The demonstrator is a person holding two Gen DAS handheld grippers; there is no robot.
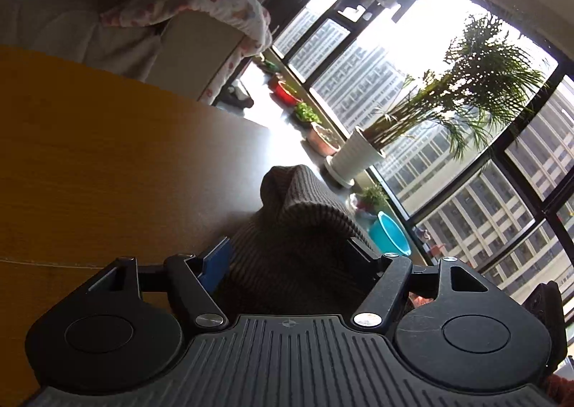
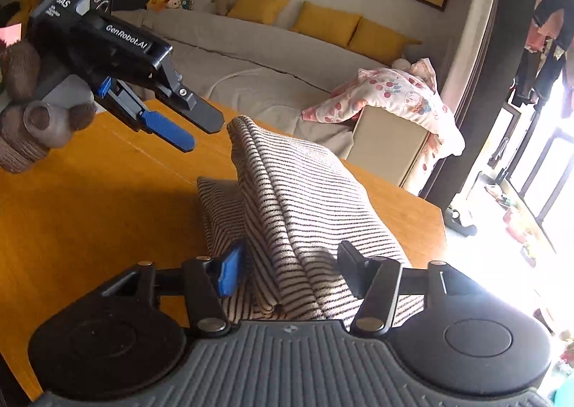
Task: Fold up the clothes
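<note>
A cream and black striped garment [image 2: 301,199] lies bunched in a raised ridge on the orange wooden table [image 2: 89,220]. My right gripper [image 2: 287,270] has its jaws wide apart with the near end of the cloth between them, not pinched. My left gripper [image 2: 201,134] shows in the right wrist view at the upper left, open, its fingertips just beside the far top of the ridge. In the left wrist view the striped garment [image 1: 301,227] looks dark and sits between the open jaws of the left gripper [image 1: 287,256].
A grey sofa [image 2: 251,59] with yellow cushions stands behind the table. A floral blanket [image 2: 394,98] drapes over a box. A knitted stuffed toy [image 2: 32,120] sits at the table's left. Potted plants [image 1: 358,156] and a blue basin [image 1: 391,235] line the window.
</note>
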